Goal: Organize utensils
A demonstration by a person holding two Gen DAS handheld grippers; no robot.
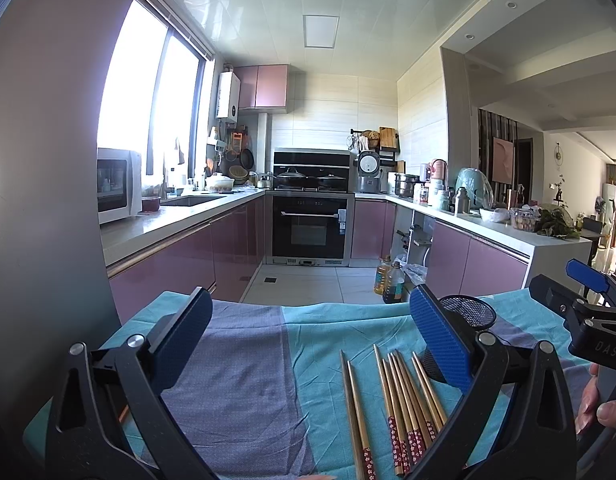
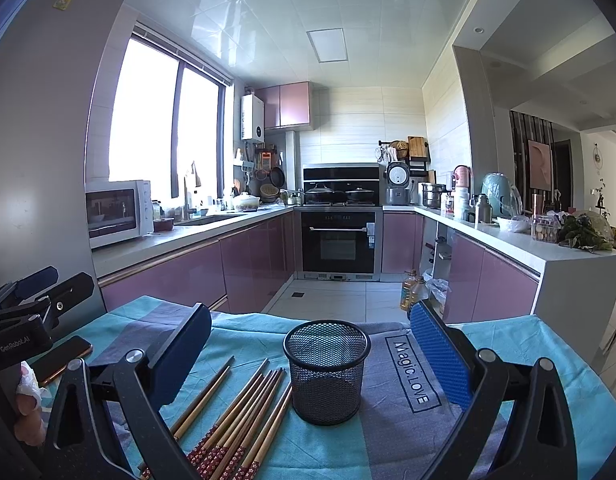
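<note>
Several wooden chopsticks [image 1: 404,404] with red patterned ends lie side by side on the blue and grey cloth [image 1: 243,368]; the right wrist view shows the chopsticks [image 2: 243,412] left of a black mesh cup [image 2: 326,372] standing upright. In the left wrist view the mesh cup [image 1: 470,312] peeks out behind my right finger. My left gripper [image 1: 312,344] is open above the cloth, with the chopsticks under its right side. My right gripper [image 2: 312,354] is open too, its fingers either side of the cup and nothing held.
A phone [image 2: 61,360] lies on the cloth at the left near a hand [image 2: 27,412]. Beyond the table's far edge are a tiled floor, oil bottles [image 1: 390,280], pink kitchen cabinets [image 2: 247,260] and an oven [image 2: 340,240].
</note>
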